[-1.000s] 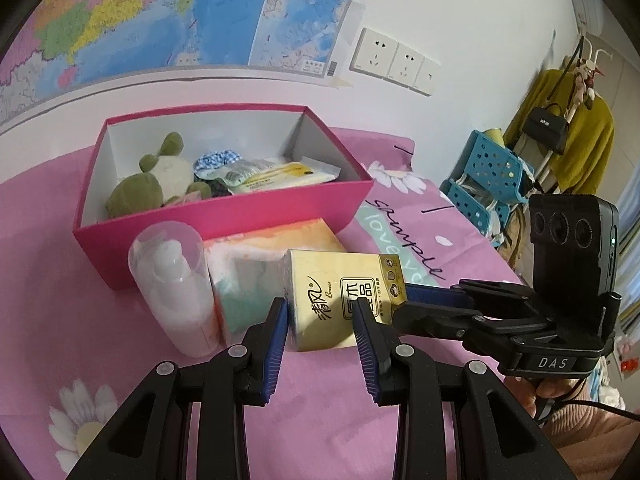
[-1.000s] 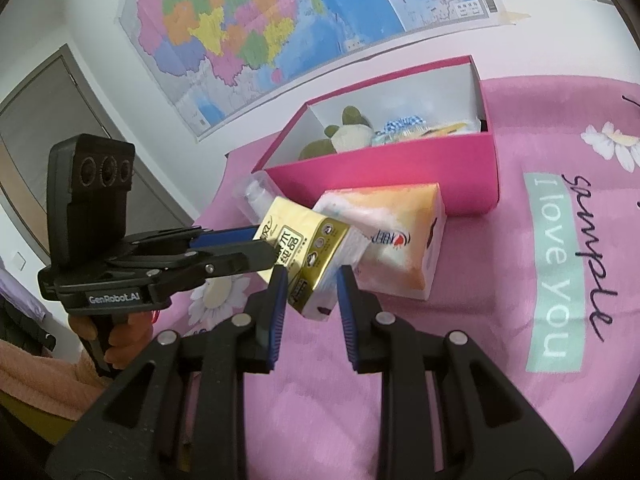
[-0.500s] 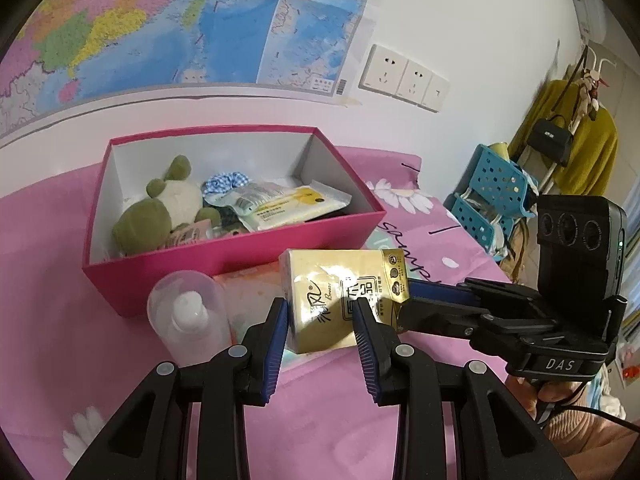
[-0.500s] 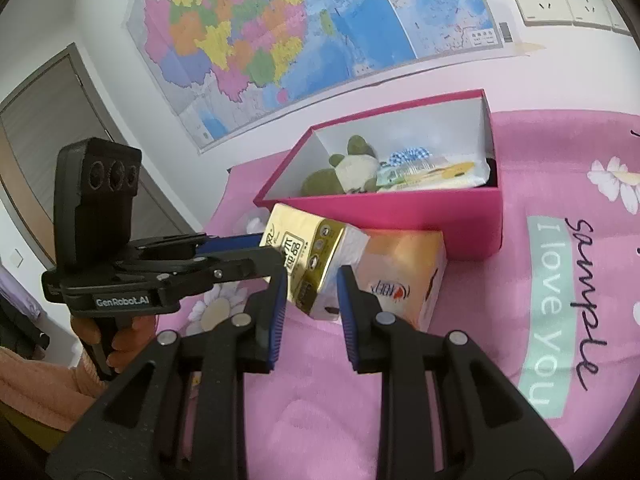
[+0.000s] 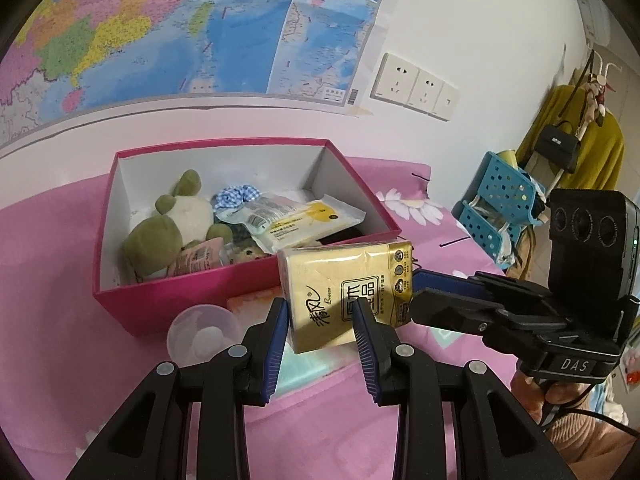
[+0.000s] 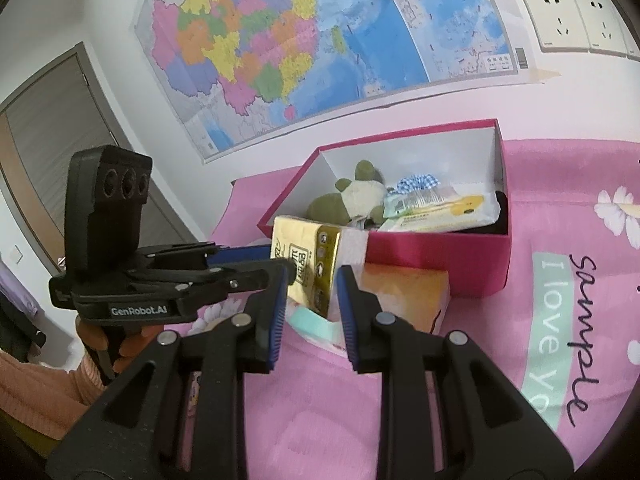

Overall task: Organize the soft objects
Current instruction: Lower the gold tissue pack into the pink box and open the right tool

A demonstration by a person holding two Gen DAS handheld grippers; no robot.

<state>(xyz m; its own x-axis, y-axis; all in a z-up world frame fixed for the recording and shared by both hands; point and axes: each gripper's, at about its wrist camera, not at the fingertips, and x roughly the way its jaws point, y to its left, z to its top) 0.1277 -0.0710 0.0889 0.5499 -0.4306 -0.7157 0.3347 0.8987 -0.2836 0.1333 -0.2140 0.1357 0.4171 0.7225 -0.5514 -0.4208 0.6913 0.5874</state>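
Observation:
A gold tissue pack (image 5: 348,284) hangs in the air just in front of the pink box (image 5: 224,280). My left gripper (image 5: 320,312) is shut on its near end. My right gripper (image 5: 416,292) comes in from the right and is shut on its other end. In the right wrist view the same pack (image 6: 308,256) sits between my right gripper's (image 6: 312,292) blue pads, with the left gripper (image 6: 276,258) clamping it from the left. Inside the box lie a green plush toy (image 5: 168,232), a blue checked scrunchie (image 5: 232,196) and a wipes packet (image 5: 304,220).
An orange tissue pack (image 6: 404,296) lies on the pink sheet (image 6: 560,184) under the held pack, against the box front. A clear bottle (image 5: 204,328) stands to its left. A wall with a map is behind the box; a blue rack (image 5: 500,204) stands off the bed at right.
Both grippers have lifted the gold pack off the sheet and carried it toward the box. It now overlaps the box's front wall. The bottle and orange pack stayed put.

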